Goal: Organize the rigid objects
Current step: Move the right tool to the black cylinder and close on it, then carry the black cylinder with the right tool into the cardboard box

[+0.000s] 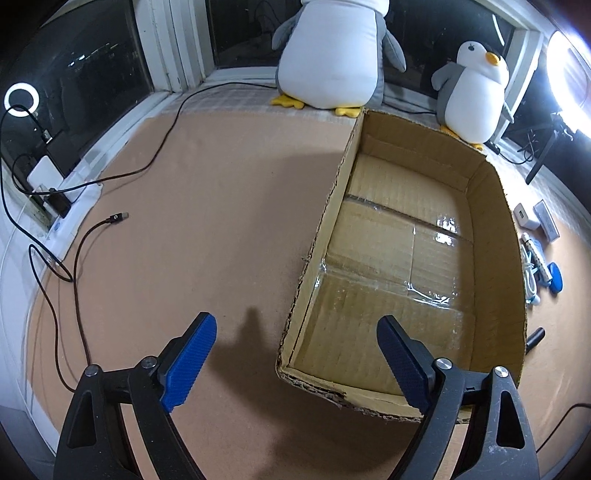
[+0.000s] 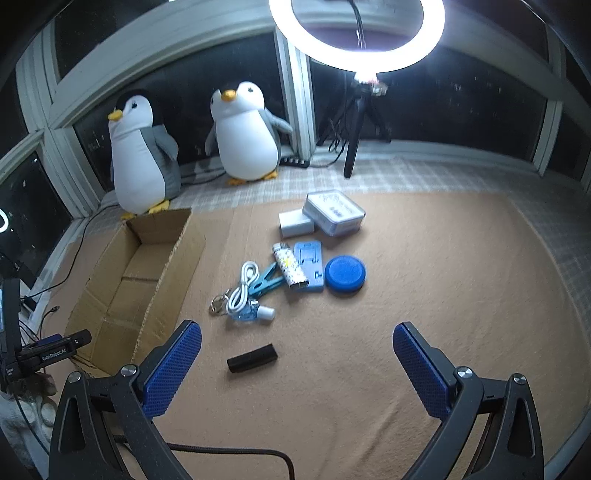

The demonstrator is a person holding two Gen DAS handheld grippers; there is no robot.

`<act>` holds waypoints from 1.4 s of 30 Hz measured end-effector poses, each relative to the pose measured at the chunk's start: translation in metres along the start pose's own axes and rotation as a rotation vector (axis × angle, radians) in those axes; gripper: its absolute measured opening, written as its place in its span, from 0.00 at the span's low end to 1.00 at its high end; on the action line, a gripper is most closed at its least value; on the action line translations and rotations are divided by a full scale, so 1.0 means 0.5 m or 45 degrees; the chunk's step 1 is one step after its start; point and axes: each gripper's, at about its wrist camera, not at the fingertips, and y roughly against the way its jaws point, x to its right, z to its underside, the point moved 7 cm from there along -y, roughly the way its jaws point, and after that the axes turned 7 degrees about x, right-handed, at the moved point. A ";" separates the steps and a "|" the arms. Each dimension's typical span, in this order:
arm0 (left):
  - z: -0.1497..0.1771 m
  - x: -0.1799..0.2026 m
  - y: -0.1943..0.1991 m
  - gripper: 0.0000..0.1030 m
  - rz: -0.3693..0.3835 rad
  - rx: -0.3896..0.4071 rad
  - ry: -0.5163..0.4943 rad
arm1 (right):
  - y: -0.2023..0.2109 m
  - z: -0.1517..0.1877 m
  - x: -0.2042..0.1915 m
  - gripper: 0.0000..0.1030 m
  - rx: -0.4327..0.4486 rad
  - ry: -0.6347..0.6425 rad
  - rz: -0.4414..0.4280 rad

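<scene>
An open cardboard box (image 1: 406,251) with nothing in it sits on the tan mat; in the right wrist view the box (image 2: 136,280) lies at the left. My left gripper (image 1: 295,354) hovers open over the box's near left wall, nothing between its blue pads. My right gripper (image 2: 297,354) stands open above a small black bar (image 2: 252,358). Beyond it lie a white cable coil (image 2: 242,286), a teal clip (image 2: 266,283), a patterned lighter (image 2: 290,267), a blue phone stand (image 2: 309,265), a blue round disc (image 2: 345,275), a white charger (image 2: 295,223) and a clear case (image 2: 334,212).
Two plush penguins (image 2: 142,155) (image 2: 245,133) stand by the dark windows. A ring light on a tripod (image 2: 356,33) shines at the back. Dark cables (image 1: 74,236) trail across the mat's left side. The left gripper's body (image 2: 44,354) shows at the right wrist view's left edge.
</scene>
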 end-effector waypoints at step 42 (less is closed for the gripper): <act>0.022 0.003 -0.062 0.50 0.036 -0.078 -0.008 | -0.227 0.099 -0.070 0.24 -0.613 -0.056 -0.200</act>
